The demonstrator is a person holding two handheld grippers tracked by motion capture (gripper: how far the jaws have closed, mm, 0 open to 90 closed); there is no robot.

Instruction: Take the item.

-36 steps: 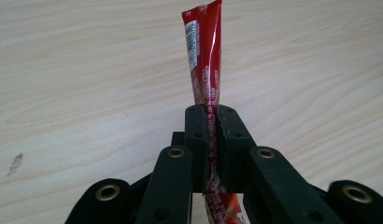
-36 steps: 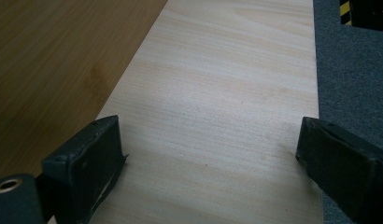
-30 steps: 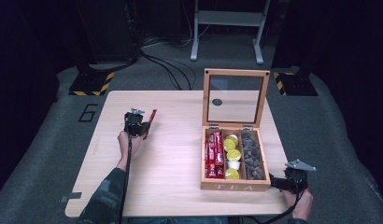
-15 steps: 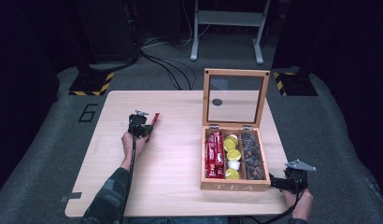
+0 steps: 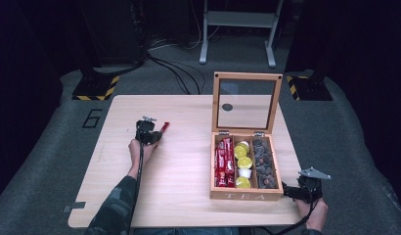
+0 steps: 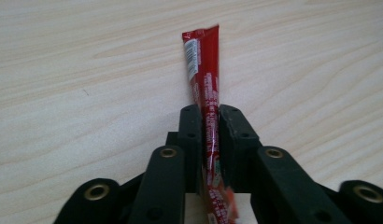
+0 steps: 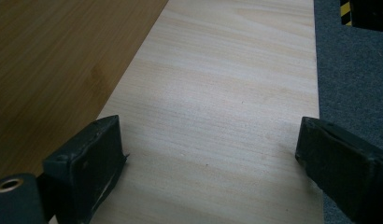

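**Left jaws on red sachet, right jaws wide over bare table**

Jaws of the left gripper (image 6: 209, 121) have just been opening a little, yet we find both pads pressed against the red stick sachet (image 6: 206, 79) that runs between them. We see its printed end pointing away from the gripper, flat on the table (image 6: 77, 70). From the high view we place the left gripper (image 5: 148, 133) on the left half of the table (image 5: 179, 196), the sachet (image 5: 164, 128) poking out up and to the right, well apart from the wooden tea box (image 5: 245, 195). We note the box stands right of centre with its glass lid (image 5: 246, 102) raised upright. Beside the box's front right corner we find the right gripper (image 5: 286, 190). Its jaws (image 7: 210, 154) stand wide apart with nothing between them, above bare table.
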